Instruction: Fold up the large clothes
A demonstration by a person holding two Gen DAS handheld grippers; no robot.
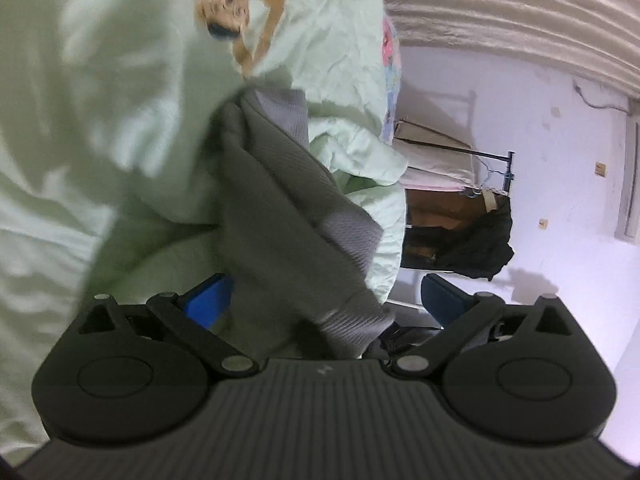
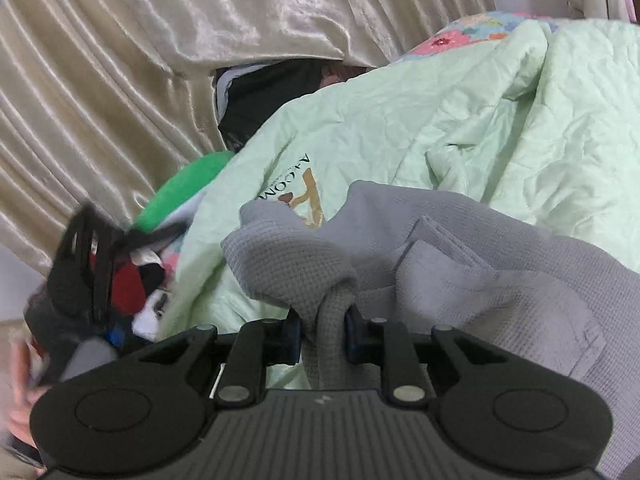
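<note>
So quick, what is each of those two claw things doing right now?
Left gripper: open, the grey waffle-knit garment lying between its spread fingers.
Right gripper: closed, pinching a bunched fold of that garment.

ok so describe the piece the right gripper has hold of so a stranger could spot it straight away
Find the pale green quilt that fills the bed. On top of it lies a grey waffle-knit garment, a bunched fold of it pinched in the right gripper. It is the only plain grey, grid-textured cloth there; the quilt is smooth, crinkled and printed.
</note>
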